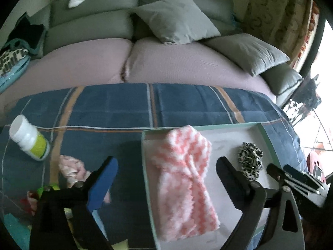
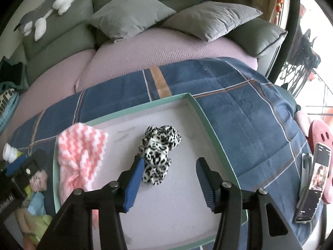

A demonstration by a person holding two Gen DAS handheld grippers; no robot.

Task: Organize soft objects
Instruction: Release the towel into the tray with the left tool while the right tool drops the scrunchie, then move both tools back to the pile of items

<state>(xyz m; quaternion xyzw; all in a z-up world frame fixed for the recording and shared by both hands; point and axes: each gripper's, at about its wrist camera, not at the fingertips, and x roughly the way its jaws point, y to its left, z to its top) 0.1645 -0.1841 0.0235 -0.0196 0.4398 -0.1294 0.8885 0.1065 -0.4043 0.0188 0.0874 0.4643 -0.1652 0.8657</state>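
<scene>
A shallow green-rimmed tray (image 1: pixel 268 137) (image 2: pixel 206 116) with a white floor lies on a blue plaid blanket. In it lie a pink-and-white knitted headband (image 1: pixel 183 179) (image 2: pixel 79 156) at the left and a leopard-print scrunchie (image 1: pixel 249 162) (image 2: pixel 158 152) in the middle. My left gripper (image 1: pixel 166 166) is open, its fingers spread either side of the headband, holding nothing. My right gripper (image 2: pixel 169 173) is open above the tray floor, its left finger beside the scrunchie; it also shows in the left wrist view (image 1: pixel 291 175). A pink satin scrunchie (image 1: pixel 70 166) lies on the blanket left of the tray.
A white pill bottle (image 1: pixel 29 139) lies on the blanket at the left. Soft toys and cloths (image 2: pixel 35 212) are piled at the lower left. A phone (image 2: pixel 314 185) and a pink plush (image 2: pixel 320 145) sit at the right. Grey cushions (image 2: pixel 133 12) and a sofa lie beyond.
</scene>
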